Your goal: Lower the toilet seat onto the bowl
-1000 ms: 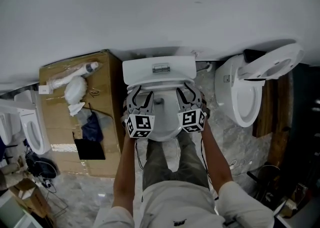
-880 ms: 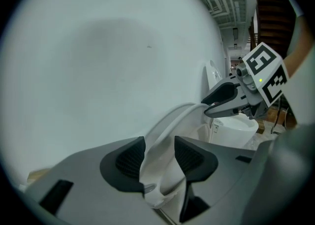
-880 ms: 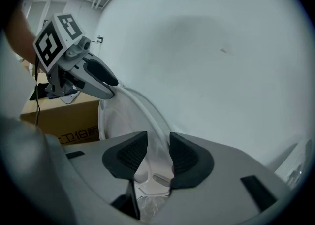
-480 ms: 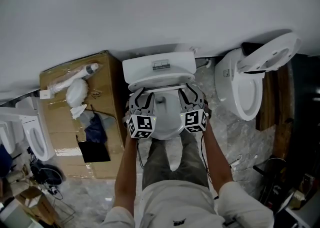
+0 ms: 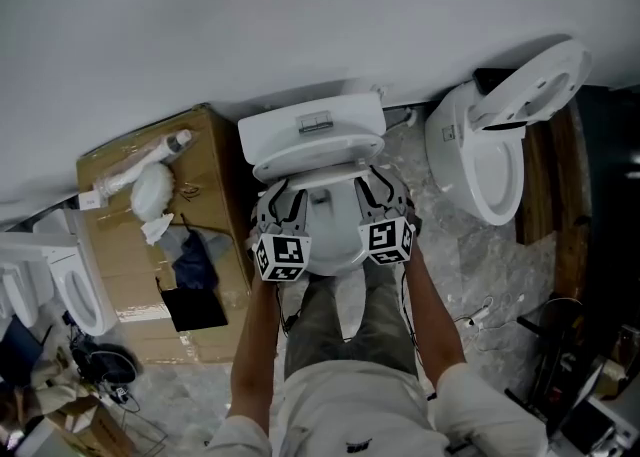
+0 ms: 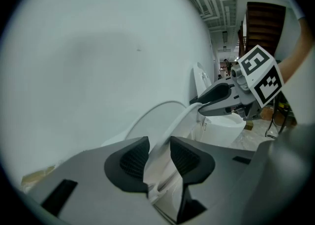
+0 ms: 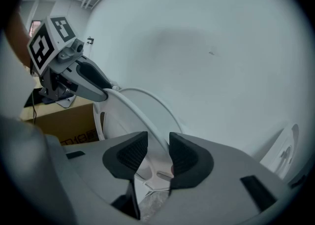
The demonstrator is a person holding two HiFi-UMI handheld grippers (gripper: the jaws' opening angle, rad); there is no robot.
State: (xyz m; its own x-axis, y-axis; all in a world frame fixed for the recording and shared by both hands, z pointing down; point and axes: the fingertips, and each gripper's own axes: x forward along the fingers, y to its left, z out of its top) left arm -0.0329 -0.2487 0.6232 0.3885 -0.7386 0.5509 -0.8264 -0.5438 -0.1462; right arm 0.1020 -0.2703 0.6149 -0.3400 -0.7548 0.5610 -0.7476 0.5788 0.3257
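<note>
Between the cardboard box (image 5: 130,245) and a second toilet (image 5: 480,165): the working toilet, its tank (image 5: 312,135) against the wall (image 5: 300,25), the person standing over it.
Toilet seat (image 5: 318,177): raised, standing near the tank and above the bowl (image 5: 330,250), not yet lowered. I can't tell whether a lid rides up with it.
Left gripper (image 5: 280,193): jaws have just been closing. The seat's left rim runs between the ribbed pads (image 6: 132,157), which are now clamped on it.
Right gripper (image 5: 375,190): clenched on the opposite rim, the thin white edge pinched between its pads (image 7: 183,154).
Grip points: mirrored, one on each side rim and well up from the hinge. Judged a sound choice, since it gives leverage and keeps the ring level.
Stiffness: looks like rigid moulded plastic, so it should swing as one piece about the rear hinge without flexing.
Weight: judged light to moderate. The hinge takes part of the load, and more falls to the grippers as the seat tips forward.
Surface: smooth and glossy, with a narrow rim. Likely slippery, so the pads need firm bite.
Risk: if the rim slides out, the seat could drop and slam on the bowl.
Next move, judged: bring both hands forward and down together along the hinge's arc.
</note>
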